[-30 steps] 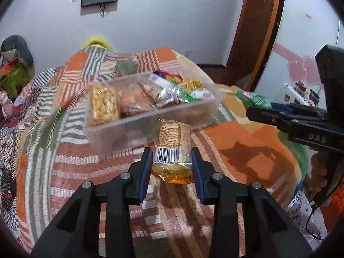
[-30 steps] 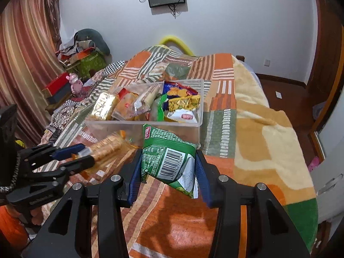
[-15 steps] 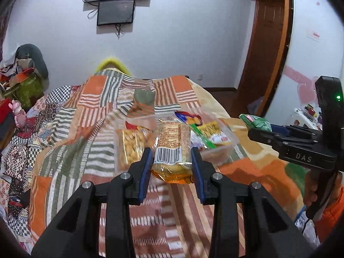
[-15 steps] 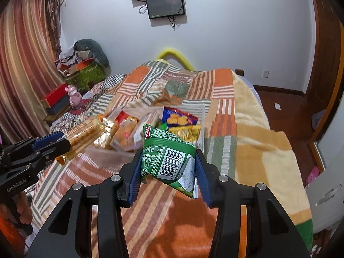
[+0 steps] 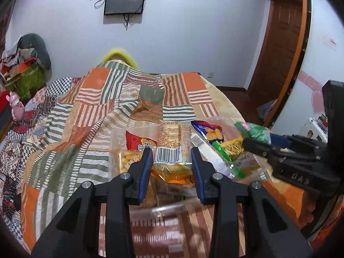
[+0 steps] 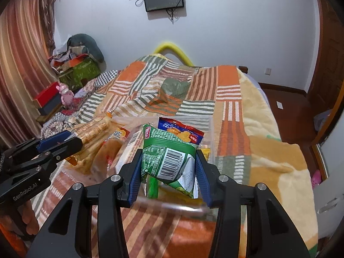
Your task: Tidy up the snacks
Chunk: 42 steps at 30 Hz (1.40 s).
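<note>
Above the patchwork bed (image 5: 90,111), both grippers hang over a clear plastic bin (image 6: 209,129) that already holds several snack packets. The left gripper (image 5: 172,163) pinches an orange packet of biscuits (image 5: 174,142) by its lower end, barcode facing the camera, so the long body points forward over the bin's contents. That grip probably suits sliding the packet in lengthwise beside the red bag (image 5: 139,142) and the yellow crackers (image 5: 126,161).

The right gripper (image 6: 168,169) pinches a green snack bag (image 6: 165,152) across its middle, the blue pads pressing in on both sides. The bag sits directly between the fingers and juts forward over the bin's near rim, with a blue and red packet (image 6: 180,130) just beyond it. Holding it by the middle keeps the soft bag from drooping.

From the right view, the left gripper (image 6: 71,140) shows at the left with its packet over the bin's left half, so the two loads are near but apart. The near rim is blurred, so I cannot say whether either packet touches what lies inside. Both appear ready to be set down.
</note>
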### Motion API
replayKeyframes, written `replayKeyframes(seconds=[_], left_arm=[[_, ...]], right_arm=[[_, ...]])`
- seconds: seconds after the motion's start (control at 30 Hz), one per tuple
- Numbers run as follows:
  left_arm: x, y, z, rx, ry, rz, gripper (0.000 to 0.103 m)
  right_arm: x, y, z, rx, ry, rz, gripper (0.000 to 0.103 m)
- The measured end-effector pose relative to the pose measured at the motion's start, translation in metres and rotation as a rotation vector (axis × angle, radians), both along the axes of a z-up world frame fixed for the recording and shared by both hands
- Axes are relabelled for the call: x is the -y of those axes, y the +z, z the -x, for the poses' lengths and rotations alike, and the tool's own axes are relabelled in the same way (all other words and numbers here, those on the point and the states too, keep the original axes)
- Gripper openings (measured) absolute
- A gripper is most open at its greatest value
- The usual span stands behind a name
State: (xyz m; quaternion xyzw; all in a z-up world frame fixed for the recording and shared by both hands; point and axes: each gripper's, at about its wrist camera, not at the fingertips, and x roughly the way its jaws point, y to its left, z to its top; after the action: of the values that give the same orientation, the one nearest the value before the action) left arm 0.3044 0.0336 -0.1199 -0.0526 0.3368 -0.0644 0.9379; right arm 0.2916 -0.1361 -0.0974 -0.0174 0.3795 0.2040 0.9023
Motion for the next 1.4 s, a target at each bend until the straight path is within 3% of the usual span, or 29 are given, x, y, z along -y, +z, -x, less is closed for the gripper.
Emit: replayKeyframes(seconds=[0.13, 0.27, 0.43, 0.97, 1.23, 1.4], left_arm=[[0.0, -0.008, -0.011, -0.024, 0.012, 0.014, 0.039], [0.002, -0.008, -0.005, -0.022, 0.005, -0.009, 0.055], [-0.001, 0.005, 0.011, -0.006, 0.0, 0.007, 0.056], [-0.009, 0.121, 0.14, 0.274, 0.033, 0.0, 0.058], [0.001, 0.151, 0.2, 0.392, 0.053, -0.021, 0.083], [0.006, 0.157, 0.219, 0.431, 0.059, -0.034, 0.096]], right_arm=[[-0.008, -0.005, 0.001, 0.006, 0.024, 0.03, 0.047], [-0.005, -0.002, 0.007, 0.022, 0.033, 0.034, 0.052], [0.005, 0.016, 0.018, 0.044, 0.028, -0.001, 0.054], [0.037, 0.128, 0.13, 0.318, 0.008, -0.109, 0.054], [0.041, 0.144, 0.169, 0.396, 0.006, -0.131, 0.063], [0.04, 0.143, 0.181, 0.429, -0.013, -0.131, 0.084]])
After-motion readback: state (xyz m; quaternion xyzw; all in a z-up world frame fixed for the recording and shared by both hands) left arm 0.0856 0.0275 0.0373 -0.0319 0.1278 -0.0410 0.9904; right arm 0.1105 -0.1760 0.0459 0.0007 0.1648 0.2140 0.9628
